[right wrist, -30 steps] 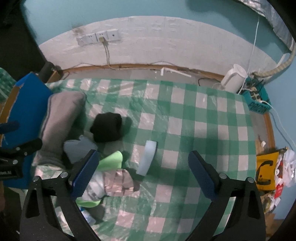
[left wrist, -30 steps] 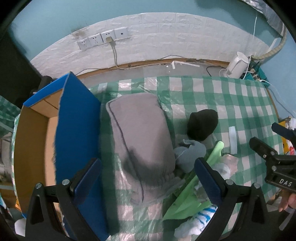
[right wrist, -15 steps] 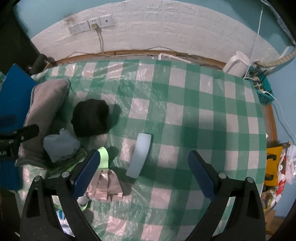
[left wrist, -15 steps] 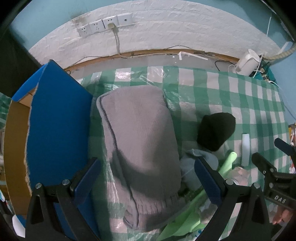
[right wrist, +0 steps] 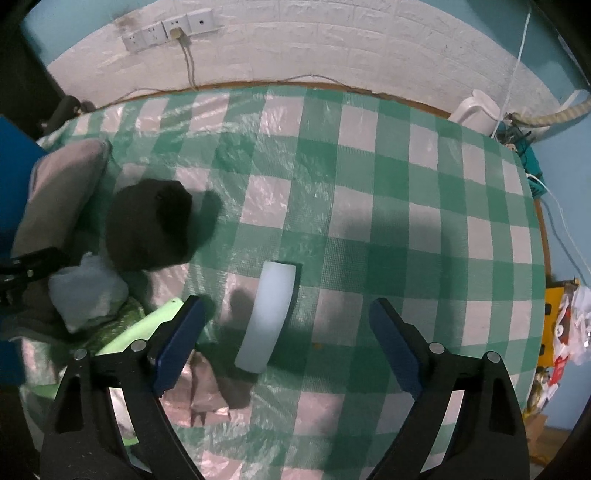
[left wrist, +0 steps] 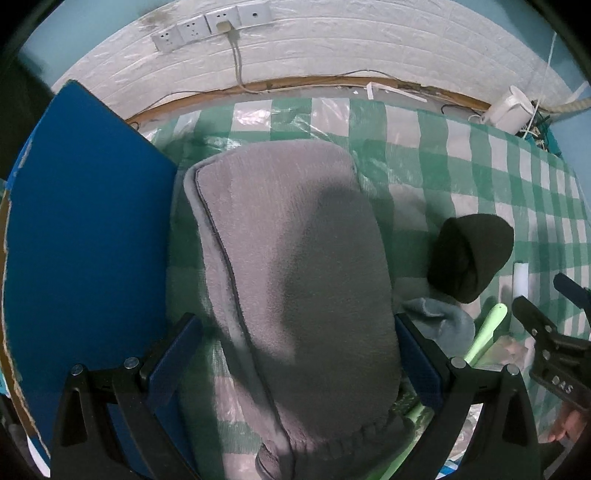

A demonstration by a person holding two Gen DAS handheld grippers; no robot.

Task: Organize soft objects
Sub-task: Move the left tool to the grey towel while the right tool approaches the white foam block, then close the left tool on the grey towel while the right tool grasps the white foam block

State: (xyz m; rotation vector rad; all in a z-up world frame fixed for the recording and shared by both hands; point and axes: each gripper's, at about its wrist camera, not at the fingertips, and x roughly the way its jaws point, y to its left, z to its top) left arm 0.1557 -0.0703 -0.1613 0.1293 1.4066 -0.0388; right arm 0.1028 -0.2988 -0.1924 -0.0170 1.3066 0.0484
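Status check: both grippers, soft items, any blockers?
Left gripper open, straddling grey pillow. Right gripper closing over white foam strip, not gripping. Blue box tight beside pillow.

Tabletop: covered in green-and-white checked cloth under clear plastic film.
Wall sockets: a row on the white brick-patterned panel, one with a plug and cable hanging down.
White kettle: at the tabletop's far right edge.
Teal basket: beside the kettle, holding cables.
Yellow packaging: off the right edge.
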